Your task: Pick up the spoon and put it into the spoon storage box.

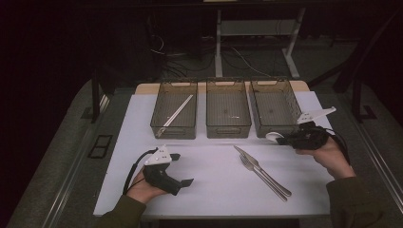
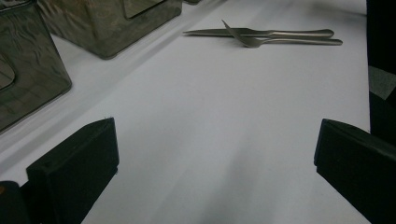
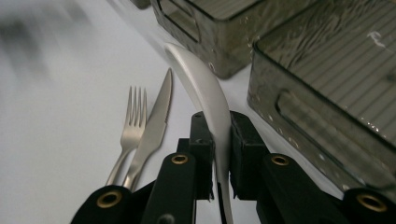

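Dark room, cables on the floor behind, and a white table [image 1: 209, 175] with three smoked plastic bins lined up along its far edge. Going left to right: the left bin [image 1: 174, 115] already has a pale stick-like thing lying diagonally in it, chopsticks I think, but the high view is too murky to swear to it. The middle bin [image 1: 228, 114] and the right bin [image 1: 275, 112] look bare inside.

My left gripper [image 1: 177, 168] sits near the table's front-left corner with its jaws wide apart, nothing between them, pointing across the table. A knife [image 1: 259, 167] and a fork [image 1: 263, 178] lie side by side toward the front-right, handles toward the front edge, tips toward the bins.

The bit that matters: my right gripper [image 3: 219, 154] is clamped on a spoon [image 3: 205, 98], pads squeezing the handle, bowl sticking out ahead of the jaws. In the high view the spoon [image 1: 273, 137] hangs just in front of the right bin's near wall, close to its front-left corner, long axis running roughly along the far edge. So the bin is just beyond the spoon, and the right hand is plainly the nearer one; I'd say a short lift over the wall does it.
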{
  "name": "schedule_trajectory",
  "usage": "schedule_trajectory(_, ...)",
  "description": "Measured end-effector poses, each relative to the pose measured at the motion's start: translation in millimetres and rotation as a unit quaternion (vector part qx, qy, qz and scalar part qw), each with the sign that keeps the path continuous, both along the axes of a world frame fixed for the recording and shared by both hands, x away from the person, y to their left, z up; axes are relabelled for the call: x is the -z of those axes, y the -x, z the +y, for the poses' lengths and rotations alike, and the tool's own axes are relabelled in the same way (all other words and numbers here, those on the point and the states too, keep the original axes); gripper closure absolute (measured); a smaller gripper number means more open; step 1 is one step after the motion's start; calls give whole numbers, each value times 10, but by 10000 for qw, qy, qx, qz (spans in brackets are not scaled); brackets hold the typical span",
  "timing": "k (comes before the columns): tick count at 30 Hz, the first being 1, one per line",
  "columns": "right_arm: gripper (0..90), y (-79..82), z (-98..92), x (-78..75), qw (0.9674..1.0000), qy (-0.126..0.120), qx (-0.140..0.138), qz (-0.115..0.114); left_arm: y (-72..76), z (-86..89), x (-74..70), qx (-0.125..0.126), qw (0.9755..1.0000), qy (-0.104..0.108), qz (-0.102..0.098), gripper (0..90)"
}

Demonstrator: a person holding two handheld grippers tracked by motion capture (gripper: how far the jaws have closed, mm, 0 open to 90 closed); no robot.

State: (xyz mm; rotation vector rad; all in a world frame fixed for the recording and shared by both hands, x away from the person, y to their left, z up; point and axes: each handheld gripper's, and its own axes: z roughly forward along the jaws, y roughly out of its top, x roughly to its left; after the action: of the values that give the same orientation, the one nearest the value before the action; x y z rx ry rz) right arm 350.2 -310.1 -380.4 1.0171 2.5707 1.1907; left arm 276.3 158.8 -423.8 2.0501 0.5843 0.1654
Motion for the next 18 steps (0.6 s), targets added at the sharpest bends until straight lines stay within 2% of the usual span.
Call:
schedule_trajectory(7,806,-129,209,-65,9999,0,-113,-35,16,14,-5,-50,9999,162,16,0)
schedule_trajectory(18,806,-374,512,-226,9997,-22,-237,-92,64,37,-13,-47,9998,176,-38,0)
